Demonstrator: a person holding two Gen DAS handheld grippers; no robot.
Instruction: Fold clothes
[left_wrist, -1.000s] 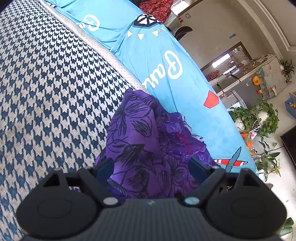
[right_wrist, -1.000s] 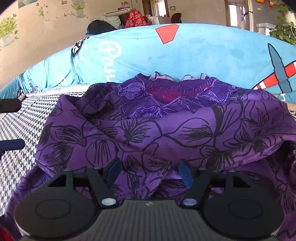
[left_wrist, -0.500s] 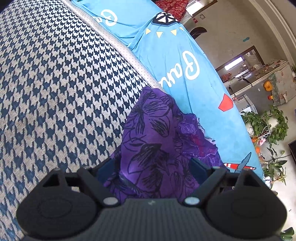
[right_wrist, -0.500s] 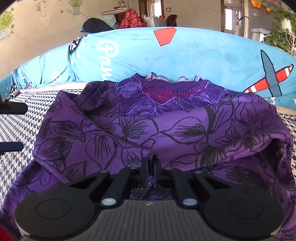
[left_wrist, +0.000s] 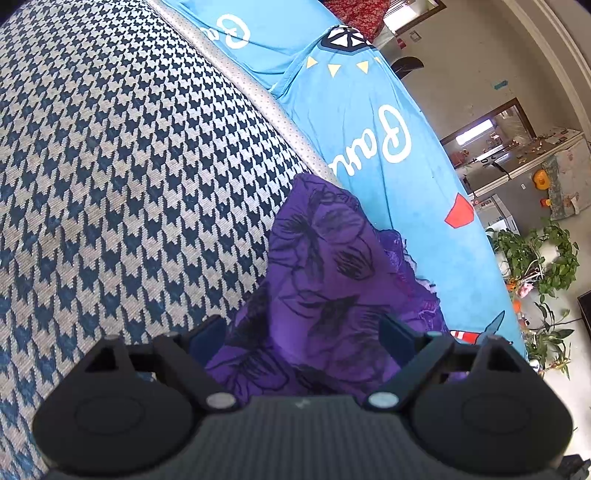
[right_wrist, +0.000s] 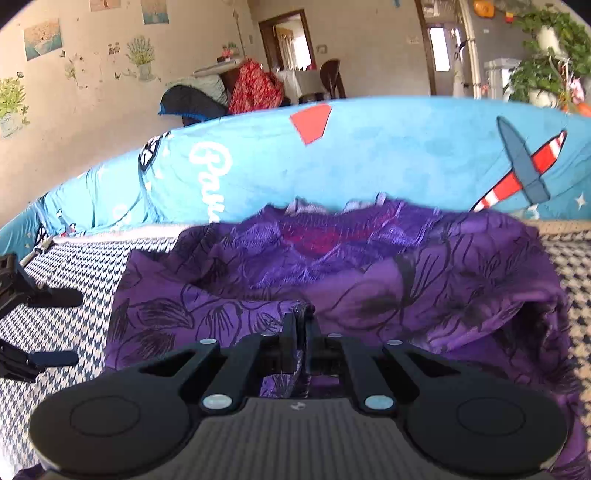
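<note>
Purple cloth fills the space ahead of both my claws: a purple garment (right_wrist: 369, 280) printed with black flowers, lying rumpled on the houndstooth cover (left_wrist: 110, 177) of a bed or sofa, I cannot tell which. Its lacy neckline, with a reddish patch inside, sits at the far edge, up against the blue cushion (right_wrist: 388, 162) with white lettering, a red shape and a striped plane.

My right claw (right_wrist: 300, 325) is clamped on the garment. Its two fingers stand pressed together at the near middle edge of the cloth, with a small pinch of purple fabric bunched between them and a strip hanging below.

My left claw (left_wrist: 301, 339) is spread wide, its jaws opening. A fold of the garment's left end (left_wrist: 325, 280) rises between the two blue pads, but neither pad presses on it. From the right view this claw shows at the far left, its two fingers (right_wrist: 55, 297) lying apart over the houndstooth just beside the garment's left edge.

To the right of the garment the houndstooth cover shows again. Beyond the cushion stand a wall with plant stickers, a heap of red and dark cloth (right_wrist: 255, 88), and green potted plants (left_wrist: 535, 254) at the far right.
</note>
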